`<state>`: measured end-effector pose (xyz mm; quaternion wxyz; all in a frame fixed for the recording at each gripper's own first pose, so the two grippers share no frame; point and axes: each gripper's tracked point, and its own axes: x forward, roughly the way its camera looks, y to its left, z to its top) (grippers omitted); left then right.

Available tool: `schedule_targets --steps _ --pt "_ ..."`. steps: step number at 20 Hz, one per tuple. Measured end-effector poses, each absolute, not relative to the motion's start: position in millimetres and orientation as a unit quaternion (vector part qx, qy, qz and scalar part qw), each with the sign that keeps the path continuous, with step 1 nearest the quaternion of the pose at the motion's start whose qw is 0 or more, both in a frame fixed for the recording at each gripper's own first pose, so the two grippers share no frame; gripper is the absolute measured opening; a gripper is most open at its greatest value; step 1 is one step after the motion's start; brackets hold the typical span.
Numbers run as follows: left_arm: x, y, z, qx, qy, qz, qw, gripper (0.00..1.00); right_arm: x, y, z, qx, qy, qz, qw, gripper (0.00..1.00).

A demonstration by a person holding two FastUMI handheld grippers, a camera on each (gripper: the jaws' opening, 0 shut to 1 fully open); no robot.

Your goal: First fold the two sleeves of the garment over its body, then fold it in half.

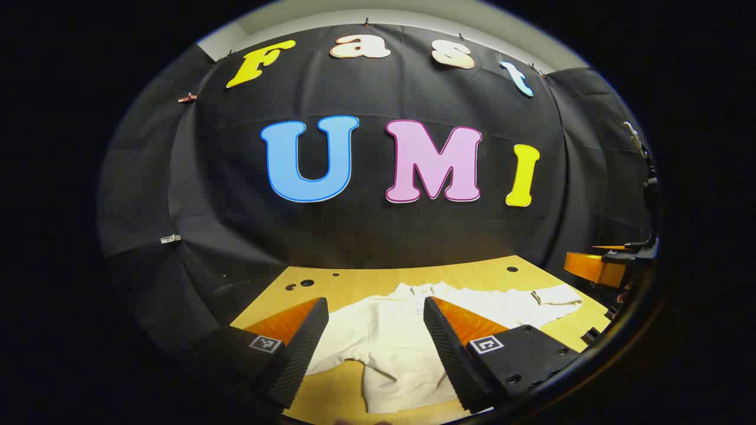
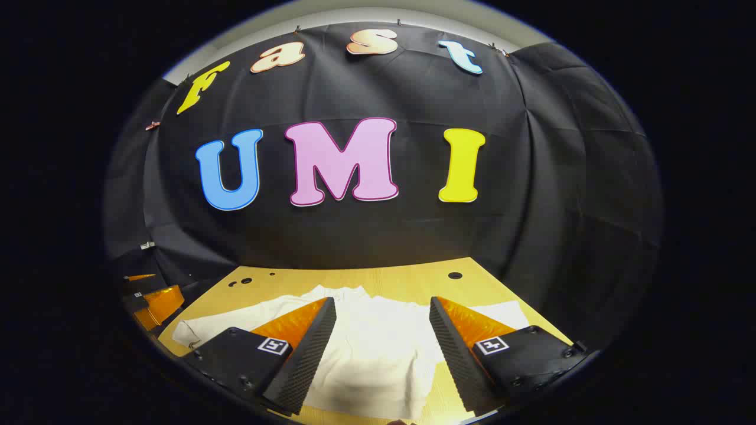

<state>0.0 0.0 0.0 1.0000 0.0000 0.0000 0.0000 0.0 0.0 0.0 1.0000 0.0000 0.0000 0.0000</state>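
Your garment (image 1: 390, 342) — a white long-sleeved top — lies flat on the wooden counter (image 1: 354, 283), neck end toward the black cloth wall (image 1: 378, 224), hem end toward you. In the left gripper view its far sleeve (image 1: 555, 295) stretches out sideways from the body toward the counter's right edge, cuff bunched a little. In the right gripper view the garment (image 2: 372, 348) spreads across the counter (image 2: 401, 274), one sleeve (image 2: 218, 321) running out to the left of the body and another bit of white cloth showing past the right finger.

Your left gripper (image 1: 375, 321) hangs above the garment's body with its jaws wide apart, nothing between them — cloth shows through the gap. Your right gripper (image 2: 383, 321) also hovers over the body, jaws wide apart and holding nothing.

Beyond the far sleeve, at the right edge of the left gripper view, the other gripper (image 1: 596, 267) shows off the counter's side; whether its jaws are apart there, you cannot tell. Small dark holes (image 1: 306, 283) dot the counter between the garment's neck and the wall.
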Motion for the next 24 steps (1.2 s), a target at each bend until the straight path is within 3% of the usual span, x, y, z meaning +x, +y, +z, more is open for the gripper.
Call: schedule_targets --steps 24 --pt "32.2 7.4 -11.1 0.009 0.020 0.020 1.000 1.00 56.0 -11.5 -15.5 -0.013 0.041 0.036 0.998 0.96"
